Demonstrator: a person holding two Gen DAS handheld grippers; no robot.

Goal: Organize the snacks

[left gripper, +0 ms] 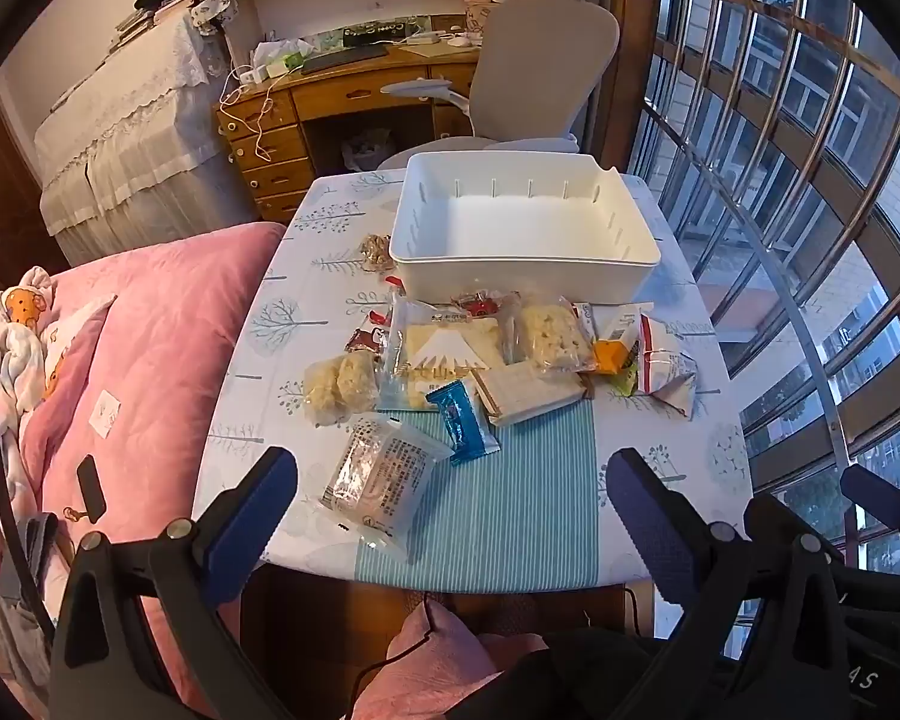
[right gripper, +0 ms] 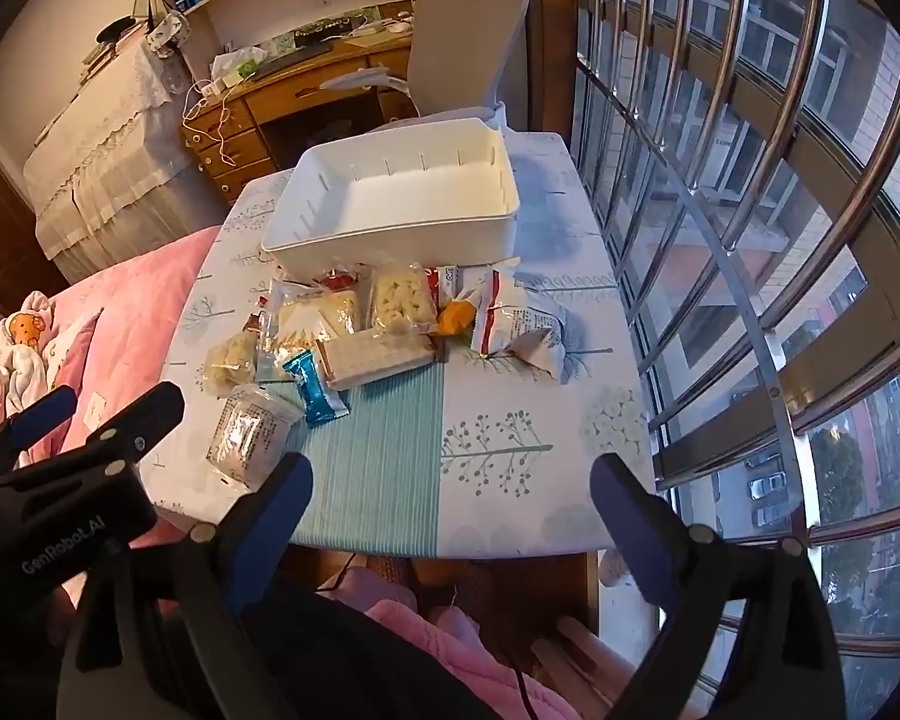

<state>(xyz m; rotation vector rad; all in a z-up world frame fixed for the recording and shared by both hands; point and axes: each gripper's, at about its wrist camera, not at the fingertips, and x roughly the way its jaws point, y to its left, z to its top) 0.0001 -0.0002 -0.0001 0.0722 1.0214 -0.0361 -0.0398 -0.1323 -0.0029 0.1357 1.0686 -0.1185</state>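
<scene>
I hold both tools above the near edge of the table point(left gripper: 306, 324), tilted steeply down toward it. My left gripper point(left gripper: 450, 498) has its jaws wide apart with nothing between them; my right gripper point(right gripper: 450, 498) stands the same, wide and empty.

The snacks lie in a loose band across the middle of both views, just in front of the white bin point(left gripper: 522, 276), which sits empty at the far side of the table. Nearest to me is the clear packet point(left gripper: 384, 480), lying on the near left part of the table where white cloth meets the striped mat point(left gripper: 510, 510). Its long axis runs from lower left to upper right in the left wrist view.

In the left wrist view this packet sits just above the left finger, inside the span of the jaws. In the right wrist view the same packet point(right gripper: 252, 432) lies left of the jaws, outside their span. I judge my left hand the nearer one for this pick.

The blue wrapper point(left gripper: 462, 420) lies just beyond it, touching or nearly touching its far corner; I cannot tell which. I judge that closing across the packet's short side is the better grip
</scene>
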